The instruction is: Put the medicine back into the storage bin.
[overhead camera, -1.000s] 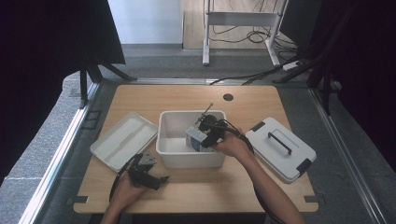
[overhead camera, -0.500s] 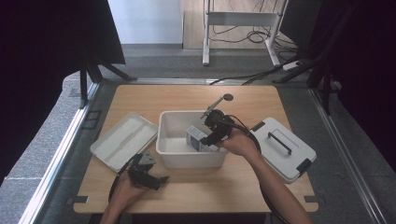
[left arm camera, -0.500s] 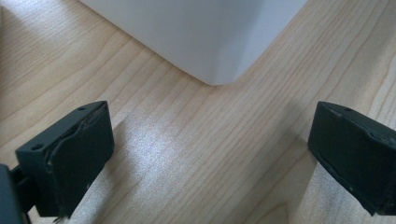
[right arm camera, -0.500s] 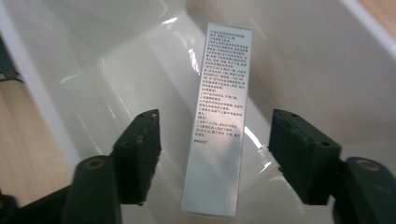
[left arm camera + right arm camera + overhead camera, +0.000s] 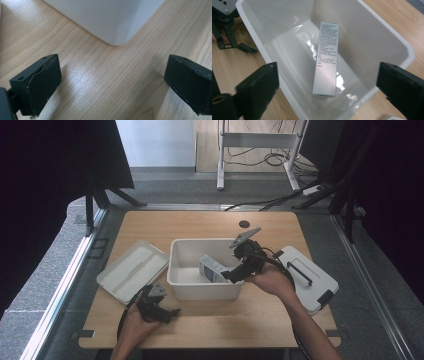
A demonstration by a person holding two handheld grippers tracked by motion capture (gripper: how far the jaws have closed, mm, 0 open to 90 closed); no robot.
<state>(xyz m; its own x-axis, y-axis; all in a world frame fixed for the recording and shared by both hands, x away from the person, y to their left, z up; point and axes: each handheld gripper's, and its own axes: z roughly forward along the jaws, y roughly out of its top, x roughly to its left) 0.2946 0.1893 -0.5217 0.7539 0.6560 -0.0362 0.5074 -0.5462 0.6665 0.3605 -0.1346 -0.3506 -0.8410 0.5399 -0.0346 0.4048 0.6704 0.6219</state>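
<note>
My right gripper point(image 5: 231, 276) hangs above the right end of the white bin point(image 5: 176, 270). Its jaws have just been opening and now stand spread wide, with nothing between them. The silver carton point(image 5: 326, 58) lies released inside the bin, resting aslant with one end on the floor and its printed face leaning toward a side wall. In the high view the carton point(image 5: 214, 268) sits in the right half of the bin, just under my gripper. I judge the drop complete: the carton touches no pad, and the spread jaws leave it room so that a withdrawal does not drag it out.

My left gripper point(image 5: 170, 312) rests low on the wooden table point(image 5: 200, 222), just in front of the bin's near left corner point(image 5: 113, 37). Its jaws are also spread, gripping nothing. It is parked there to stay clear of the working hand.

The bin's flat lid point(image 5: 132, 269) lies to the left. A lidded white box with a handle point(image 5: 305, 277) stands to the right, near my right forearm.
</note>
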